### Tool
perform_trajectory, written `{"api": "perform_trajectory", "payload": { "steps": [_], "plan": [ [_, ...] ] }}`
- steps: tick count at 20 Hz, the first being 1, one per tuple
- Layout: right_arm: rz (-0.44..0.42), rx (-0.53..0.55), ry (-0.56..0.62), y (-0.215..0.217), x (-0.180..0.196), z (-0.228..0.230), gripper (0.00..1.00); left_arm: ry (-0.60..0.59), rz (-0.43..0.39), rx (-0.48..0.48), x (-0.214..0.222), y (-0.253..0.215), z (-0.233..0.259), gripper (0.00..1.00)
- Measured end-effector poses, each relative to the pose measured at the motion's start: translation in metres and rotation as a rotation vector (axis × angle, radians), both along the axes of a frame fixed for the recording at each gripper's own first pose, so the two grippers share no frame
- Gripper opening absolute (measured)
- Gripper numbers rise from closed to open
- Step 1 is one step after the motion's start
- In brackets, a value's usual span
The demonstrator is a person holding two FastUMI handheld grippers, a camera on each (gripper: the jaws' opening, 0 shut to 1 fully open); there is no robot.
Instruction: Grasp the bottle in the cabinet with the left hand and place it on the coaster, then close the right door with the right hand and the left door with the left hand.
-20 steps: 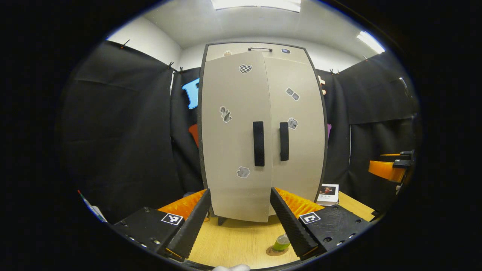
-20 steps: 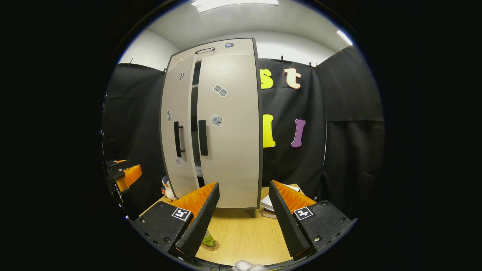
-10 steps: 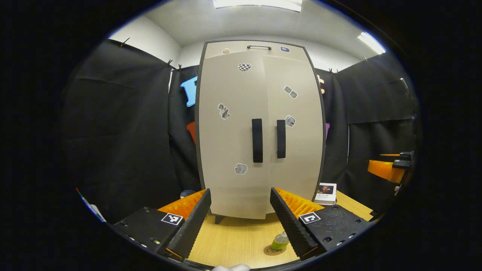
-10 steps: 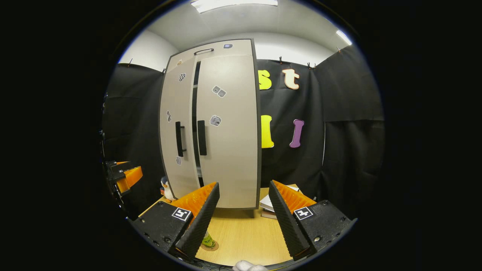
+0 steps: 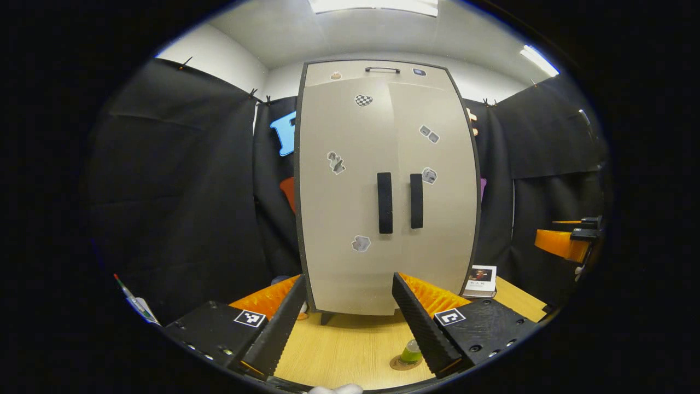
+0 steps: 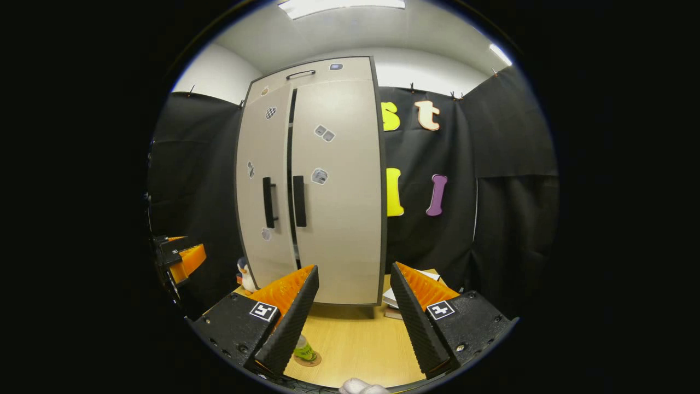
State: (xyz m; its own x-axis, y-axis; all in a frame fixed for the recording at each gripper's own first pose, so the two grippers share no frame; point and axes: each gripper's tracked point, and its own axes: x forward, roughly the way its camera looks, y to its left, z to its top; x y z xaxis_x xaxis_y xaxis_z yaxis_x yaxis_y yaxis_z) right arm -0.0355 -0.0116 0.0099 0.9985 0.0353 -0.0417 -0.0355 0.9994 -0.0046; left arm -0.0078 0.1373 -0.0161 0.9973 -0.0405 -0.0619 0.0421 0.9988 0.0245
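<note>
**Doors nearly shut, bottle on coaster**

Last step, by the look of it. Left claw (image 5: 347, 317) released, empty, low centre. Left door (image 5: 344, 186) seemingly closed; from the right gripper view, dark slit beside right door (image 6: 336, 191). Bottle (image 5: 410, 353) on coaster (image 5: 402, 363), lower right. Right claw (image 6: 350, 312) released. Next: perhaps final push. Pale wooden worktop (image 5: 350, 350); black cloth around.
</note>
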Motion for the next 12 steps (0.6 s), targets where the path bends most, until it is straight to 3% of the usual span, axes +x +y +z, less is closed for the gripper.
{"api": "perform_trajectory", "payload": {
  "steps": [12],
  "plan": [
    [-0.002, -0.005, -0.013, -0.0028, -0.0033, -0.0019, 0.82, 0.003, -0.018, 0.005, 0.0014, -0.0096, -0.0020, 0.96]
  ]
}}
